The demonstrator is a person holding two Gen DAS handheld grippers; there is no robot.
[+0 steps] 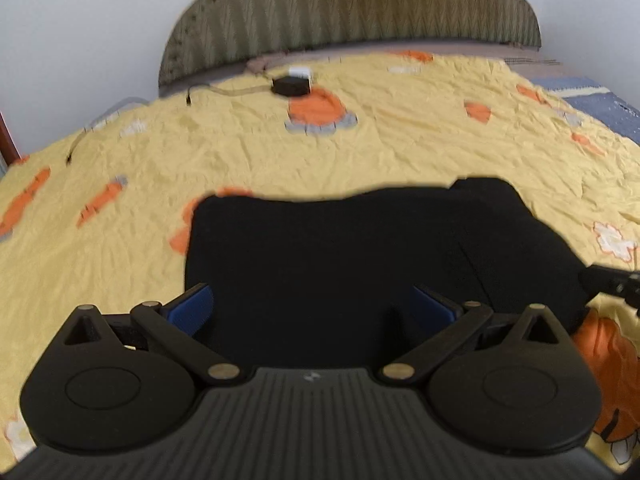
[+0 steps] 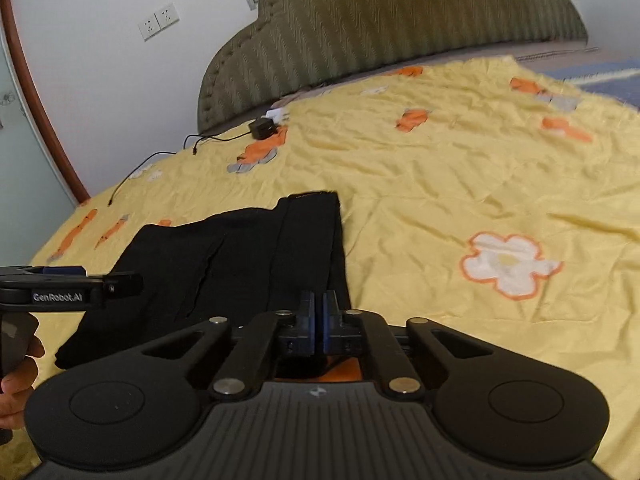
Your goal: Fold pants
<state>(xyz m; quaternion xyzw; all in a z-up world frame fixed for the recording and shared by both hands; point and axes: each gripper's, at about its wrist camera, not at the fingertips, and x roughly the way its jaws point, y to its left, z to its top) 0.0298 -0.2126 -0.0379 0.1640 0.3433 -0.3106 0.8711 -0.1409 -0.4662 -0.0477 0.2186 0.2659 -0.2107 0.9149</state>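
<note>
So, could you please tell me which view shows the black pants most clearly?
The right wrist view: the black pants show their folded layers and an edge sharply. The left wrist view shows them larger but blurred, a featureless dark shape partly behind the open left gripper.

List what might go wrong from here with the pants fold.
1. The right gripper is shut at the near edge of the black pants; whether it holds cloth is unclear, so a lift may miss.
2. The left gripper is open, so that side may lag and skew the fold.
3. The charger cable lies beyond.
</note>
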